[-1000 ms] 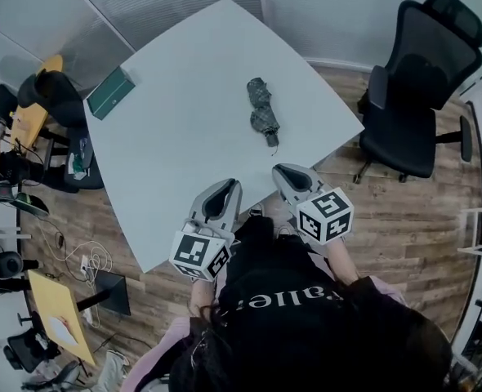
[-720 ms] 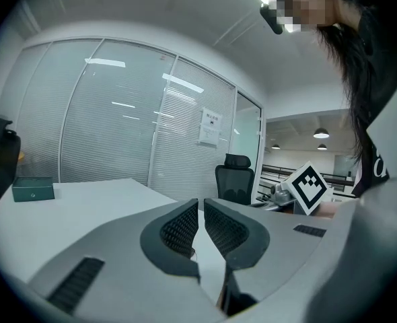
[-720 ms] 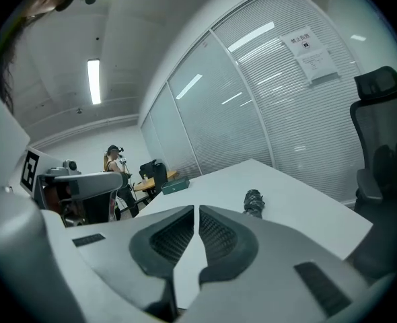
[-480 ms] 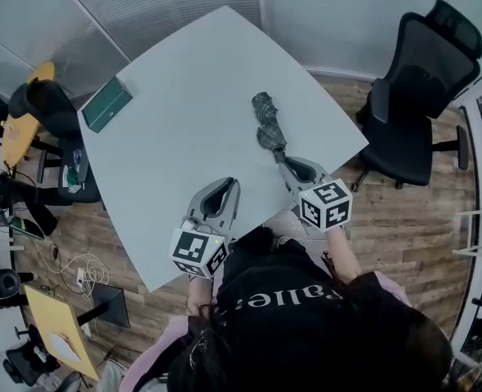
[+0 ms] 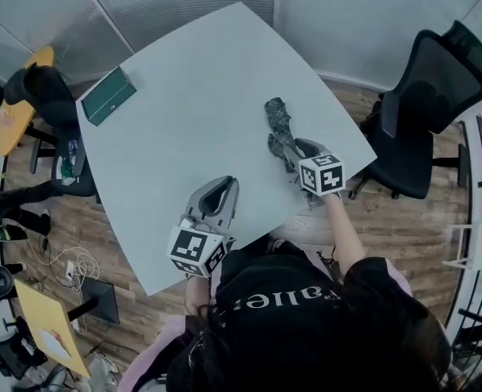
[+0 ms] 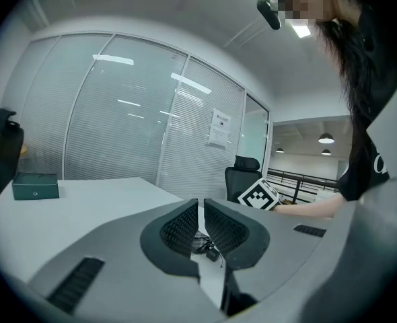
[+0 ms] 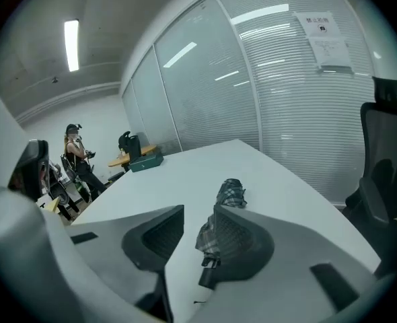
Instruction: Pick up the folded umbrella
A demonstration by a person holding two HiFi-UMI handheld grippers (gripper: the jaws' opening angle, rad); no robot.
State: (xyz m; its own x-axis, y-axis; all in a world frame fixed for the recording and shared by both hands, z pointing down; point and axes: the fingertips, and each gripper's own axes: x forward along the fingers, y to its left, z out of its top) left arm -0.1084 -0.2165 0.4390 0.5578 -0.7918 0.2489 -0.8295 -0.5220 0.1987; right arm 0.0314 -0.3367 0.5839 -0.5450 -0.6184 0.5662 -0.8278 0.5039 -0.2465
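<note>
At upper left in the head view, a green box (image 5: 109, 95) lies near the edge of the pale counter (image 5: 192, 80). Lower centre, the left gripper (image 5: 227, 183) hangs over the near edge; its jaws are pressed almost together with nothing between them. Right of centre, the folded umbrella (image 5: 277, 118) lies flat on the counter by the right edge, handle end toward the person. The right gripper (image 5: 292, 149) tilts down over that handle end. Its jaws have just been opening and now stand spread, the umbrella's near end lying between them, close to the right jaw, not pinched. At far right, a black chair (image 5: 425, 109) stands on the wood floor (image 5: 404, 227).
</note>
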